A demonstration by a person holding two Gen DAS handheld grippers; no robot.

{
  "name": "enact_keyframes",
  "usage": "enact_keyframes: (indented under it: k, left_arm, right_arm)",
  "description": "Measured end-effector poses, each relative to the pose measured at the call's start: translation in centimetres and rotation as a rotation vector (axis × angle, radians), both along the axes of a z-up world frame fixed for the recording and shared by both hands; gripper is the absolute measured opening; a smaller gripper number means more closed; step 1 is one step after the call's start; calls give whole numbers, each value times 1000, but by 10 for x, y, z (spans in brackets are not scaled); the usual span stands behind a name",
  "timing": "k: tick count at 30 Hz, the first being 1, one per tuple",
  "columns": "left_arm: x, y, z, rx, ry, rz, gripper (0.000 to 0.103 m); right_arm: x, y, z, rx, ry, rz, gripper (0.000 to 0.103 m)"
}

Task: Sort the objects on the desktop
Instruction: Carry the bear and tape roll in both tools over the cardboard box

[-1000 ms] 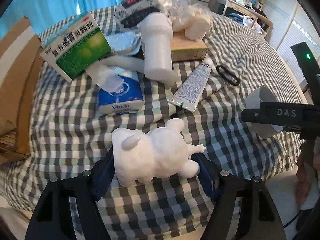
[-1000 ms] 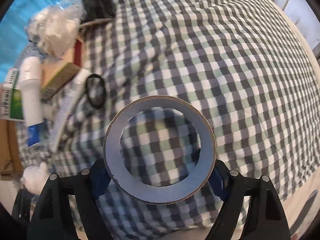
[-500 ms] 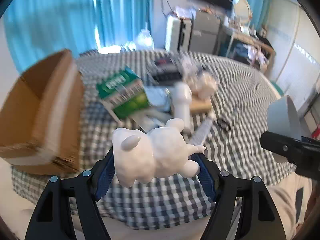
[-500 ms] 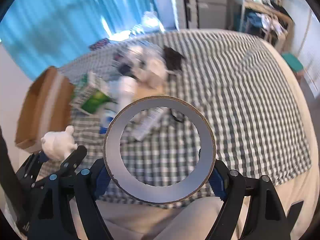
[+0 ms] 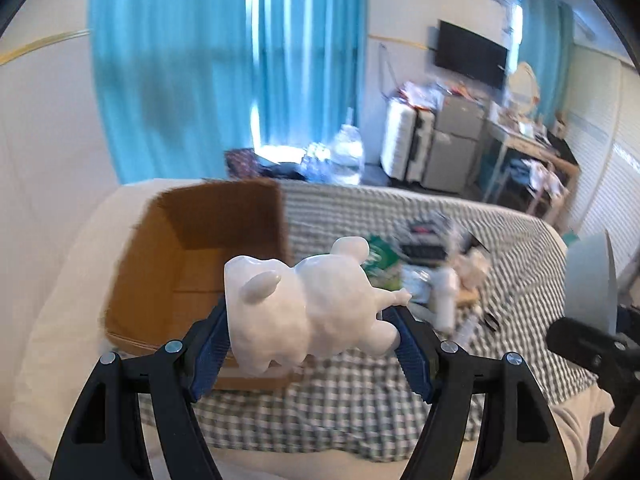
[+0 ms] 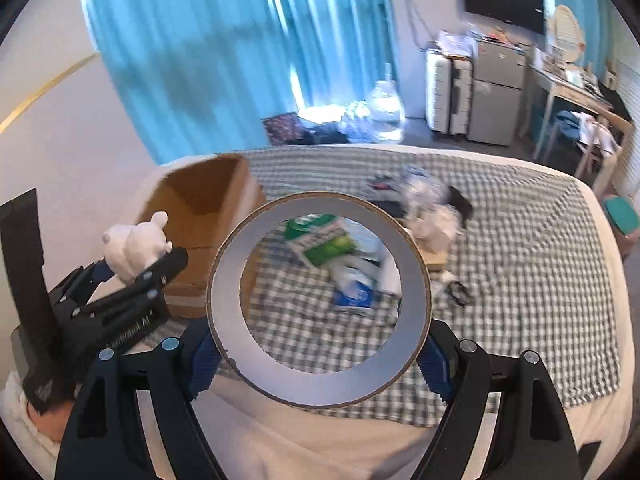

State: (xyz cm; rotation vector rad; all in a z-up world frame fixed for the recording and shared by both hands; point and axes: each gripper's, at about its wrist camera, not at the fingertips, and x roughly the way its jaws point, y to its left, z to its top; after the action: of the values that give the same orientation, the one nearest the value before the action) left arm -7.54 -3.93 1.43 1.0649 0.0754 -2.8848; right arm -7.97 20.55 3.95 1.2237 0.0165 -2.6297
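Observation:
My left gripper (image 5: 312,344) is shut on a white bear figurine (image 5: 308,312) and holds it in the air in front of an open cardboard box (image 5: 192,264). The figurine also shows in the right wrist view (image 6: 134,250). My right gripper (image 6: 318,354) is shut on a grey tape roll (image 6: 319,320), held up above the near edge of the checked cloth (image 6: 540,280). The roll shows edge-on in the left wrist view (image 5: 588,280). The box also shows in the right wrist view (image 6: 204,208).
A pile of loose items lies on the cloth: a green and white medicine box (image 6: 320,244), a blue tissue pack (image 6: 354,294), a white bottle (image 5: 446,300), a black ring (image 6: 458,292) and crumpled white things (image 6: 434,226). Blue curtains, a water jug and cabinets stand behind.
Both grippers have risen and pulled back from the cloth with their objects still held. The view now takes in the box, the whole cloth and the room.

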Motion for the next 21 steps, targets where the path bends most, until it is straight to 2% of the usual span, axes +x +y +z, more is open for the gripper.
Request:
enact_keyframes:
  k: [5, 10, 16, 21]
  left_arm:
    - [2, -47, 17, 1, 19, 61, 75]
    - [0, -90, 19, -1, 17, 128, 75]
    - [-13, -127, 8, -16, -14, 166, 75]
    - [-33, -148, -15, -4, -62, 189, 75]
  right_arm:
    - [-7, -43, 15, 4, 17, 78, 81]
    - [-24, -92, 15, -2, 14, 164, 81]
    - [-53, -139, -2, -37, -30, 241, 81]
    - [-87, -171, -27, -45, -99, 274, 81]
